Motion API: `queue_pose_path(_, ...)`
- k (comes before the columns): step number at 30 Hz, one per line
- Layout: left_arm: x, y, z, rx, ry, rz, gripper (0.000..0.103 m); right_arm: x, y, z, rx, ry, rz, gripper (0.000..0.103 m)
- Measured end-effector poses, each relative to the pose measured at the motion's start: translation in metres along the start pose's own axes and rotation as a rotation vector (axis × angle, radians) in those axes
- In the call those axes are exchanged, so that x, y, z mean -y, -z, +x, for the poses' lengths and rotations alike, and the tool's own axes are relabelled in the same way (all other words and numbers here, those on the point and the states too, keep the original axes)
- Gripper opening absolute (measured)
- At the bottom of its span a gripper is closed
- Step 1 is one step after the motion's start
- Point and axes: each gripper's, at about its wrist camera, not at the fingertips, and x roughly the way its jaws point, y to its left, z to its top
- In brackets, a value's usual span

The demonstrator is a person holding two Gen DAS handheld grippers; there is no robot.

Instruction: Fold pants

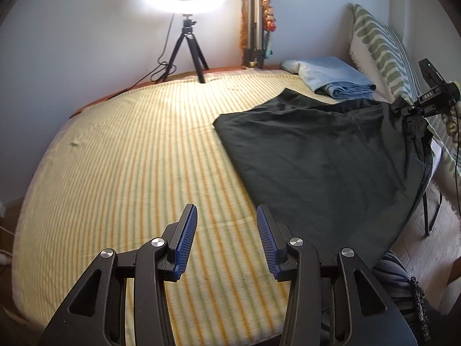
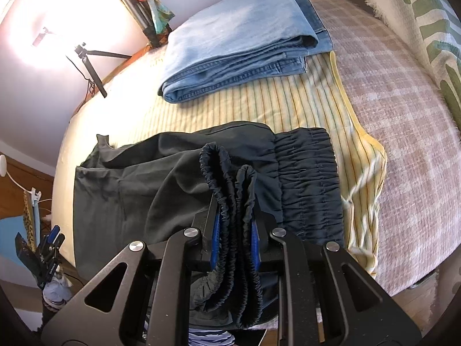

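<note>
Between the jaws of the right gripper [image 2: 234, 227] sit the bunched elastic cuffs [image 2: 227, 201] of the dark pants [image 2: 144, 184], pinched tight against the blue pads. Just beyond the fingertips lies the gathered waistband [image 2: 308, 178], flat on the striped sheet [image 2: 288, 101], so this looks like the fold that carries the leg ends up to the waist. The next move likely calls for laying the cuffs square on the waistband before letting go. Farther out rest folded blue jeans [image 2: 239, 46].

The left gripper [image 1: 227, 230] has its jaws spread with nothing between them, over bare sheet; the pants lie to the right of its jaws. Only this view shows the cloth hanging in a slope from the right gripper; only the right view shows the cuffs and waistband.
</note>
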Motion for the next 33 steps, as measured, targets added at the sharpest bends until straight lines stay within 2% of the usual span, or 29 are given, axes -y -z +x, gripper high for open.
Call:
queue_pose_path(1,0.002,0.000,0.001,-0.001,0.004,0.004,0.041,0.002,0.000,0.001,-0.001,0.013,-0.006,0.021)
queue_pose_path(4,0.009,-0.001,0.002,-0.001,0.014,0.017,0.041,0.005,0.002,-0.005,0.008,0.099,-0.009,0.044)
queue_pose_path(5,0.011,-0.002,0.002,-0.001,0.018,0.022,0.041,0.006,0.002,-0.010,0.021,0.123,-0.007,0.046)
queue_pose_path(9,0.015,-0.003,0.005,-0.006,0.032,0.026,0.042,0.000,0.011,-0.035,0.092,0.162,-0.022,0.047)
queue_pose_path(14,0.015,-0.003,0.011,-0.034,0.061,-0.016,0.042,-0.032,0.031,-0.054,0.167,0.065,-0.102,0.047)
queue_pose_path(19,0.013,-0.001,0.013,-0.074,0.113,-0.078,0.042,-0.053,0.039,-0.032,0.145,0.110,-0.174,0.047)
queue_pose_path(25,0.011,0.011,0.020,-0.137,0.158,-0.150,0.044,-0.033,0.041,-0.004,0.110,0.156,-0.130,0.047)
queue_pose_path(27,0.012,0.015,0.020,-0.150,0.167,-0.166,0.044,-0.031,0.040,0.000,0.108,0.155,-0.121,0.047)
queue_pose_path(31,0.011,0.019,0.016,-0.150,0.191,-0.198,0.044,-0.049,0.039,-0.004,0.098,0.209,-0.155,0.048)
queue_pose_path(33,0.011,0.021,0.015,-0.150,0.204,-0.223,0.044,-0.064,0.038,-0.011,0.115,0.185,-0.174,0.048)
